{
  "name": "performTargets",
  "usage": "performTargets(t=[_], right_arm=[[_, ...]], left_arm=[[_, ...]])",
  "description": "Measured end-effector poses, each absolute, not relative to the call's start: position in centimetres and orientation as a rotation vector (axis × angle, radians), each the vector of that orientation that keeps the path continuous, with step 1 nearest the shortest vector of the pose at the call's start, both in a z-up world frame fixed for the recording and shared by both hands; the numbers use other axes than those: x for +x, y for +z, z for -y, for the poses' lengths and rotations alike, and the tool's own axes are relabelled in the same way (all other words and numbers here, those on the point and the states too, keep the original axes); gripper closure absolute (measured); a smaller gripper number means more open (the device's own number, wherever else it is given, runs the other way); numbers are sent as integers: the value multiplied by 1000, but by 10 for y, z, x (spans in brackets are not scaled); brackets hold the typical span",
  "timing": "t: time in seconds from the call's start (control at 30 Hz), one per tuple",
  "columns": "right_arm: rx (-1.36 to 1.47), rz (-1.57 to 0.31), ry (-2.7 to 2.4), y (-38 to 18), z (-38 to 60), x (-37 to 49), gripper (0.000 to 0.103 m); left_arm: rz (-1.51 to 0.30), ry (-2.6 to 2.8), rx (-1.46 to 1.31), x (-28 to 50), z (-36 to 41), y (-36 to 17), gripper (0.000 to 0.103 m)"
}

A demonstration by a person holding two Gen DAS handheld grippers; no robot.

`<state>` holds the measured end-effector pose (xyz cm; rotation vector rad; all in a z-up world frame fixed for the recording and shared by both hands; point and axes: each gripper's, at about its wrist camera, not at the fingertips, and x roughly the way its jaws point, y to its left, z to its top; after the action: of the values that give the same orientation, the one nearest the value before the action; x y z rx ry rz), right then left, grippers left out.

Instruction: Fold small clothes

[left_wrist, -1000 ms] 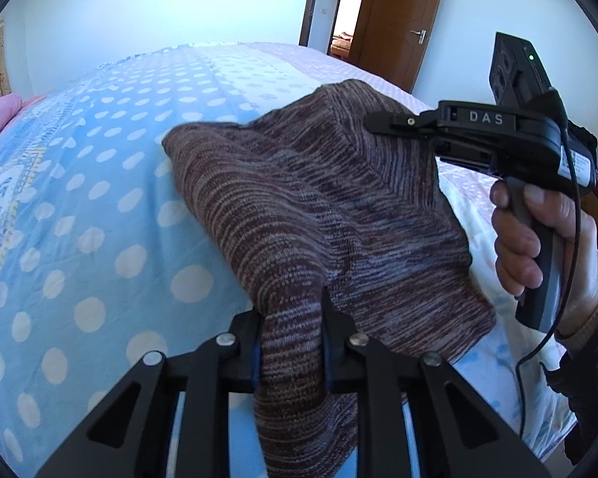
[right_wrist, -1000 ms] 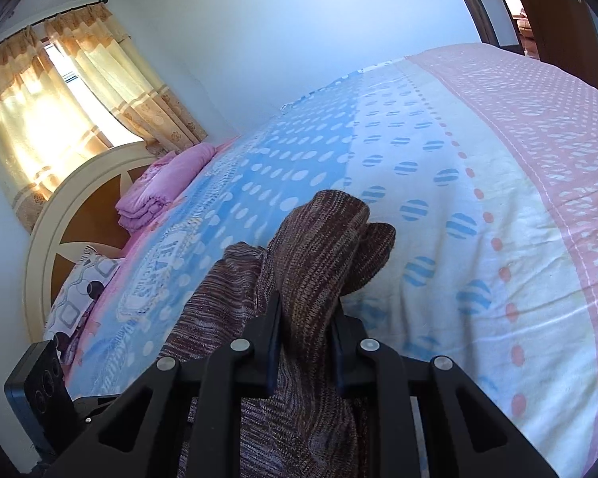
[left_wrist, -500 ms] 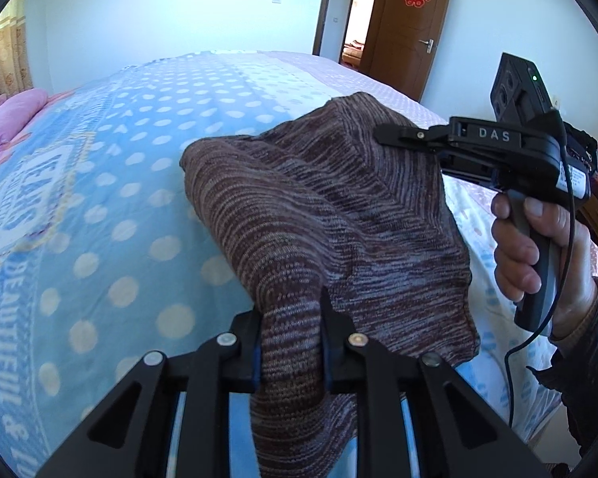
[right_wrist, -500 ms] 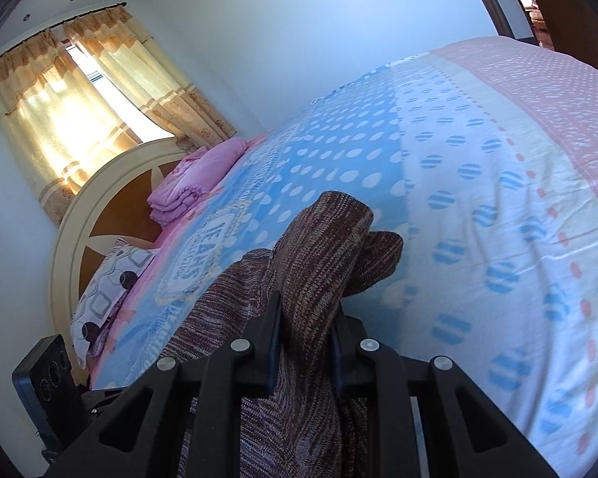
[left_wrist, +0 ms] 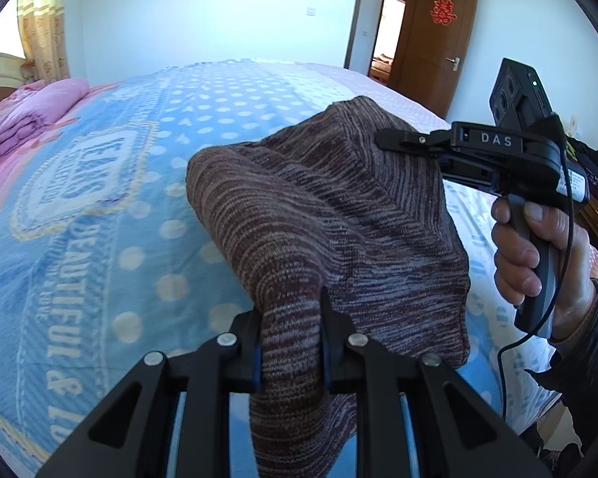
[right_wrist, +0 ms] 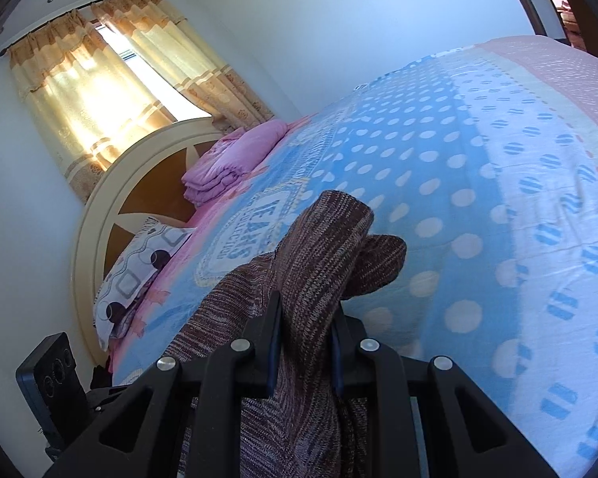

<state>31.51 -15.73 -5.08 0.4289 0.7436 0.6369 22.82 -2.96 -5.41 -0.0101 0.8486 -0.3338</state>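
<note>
Left hand-held gripper [left_wrist: 291, 338] is clamped nearly closed on a bunched fold of the knit garment [left_wrist: 327, 215], black fingers with blue pads pinching it from both sides. The right hand-held gripper [right_wrist: 305, 348] has the same kind of grip on another bunch of the same piece, jaws narrowed onto the cloth. The garment is a chunky ribbed knit, marled maroon, brown and grey, soft and floppy. It's held up above the bed between the two grippers, with loose ends drooping below each one.

The left wrist view shows stuff the right one doesn't: the right gripper from the side with "DAS" lettered on it, the person's hand [left_wrist: 538, 255] wrapped round its handle, a thin black cable hanging down, and a brown wooden door [left_wrist: 438, 44] with a red paper decoration. The right wrist view shows the curved cream headboard [right_wrist: 99, 219], yellowish curtains [right_wrist: 99, 71] over a bright window and a patterned pillow [right_wrist: 139, 267].

Both views show the bedspread [left_wrist: 99, 219], blue with pale polka dots and printed lettering, and a folded pink blanket [right_wrist: 235, 159] by the headboard. No containers anywhere.
</note>
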Motion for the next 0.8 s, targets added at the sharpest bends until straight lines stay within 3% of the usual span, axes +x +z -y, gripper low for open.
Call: performTargets(t=[0.8], right_arm=[[405, -788, 788, -45, 49, 333, 83]], left_arm=[[-778, -194, -48, 198, -55, -40, 82]])
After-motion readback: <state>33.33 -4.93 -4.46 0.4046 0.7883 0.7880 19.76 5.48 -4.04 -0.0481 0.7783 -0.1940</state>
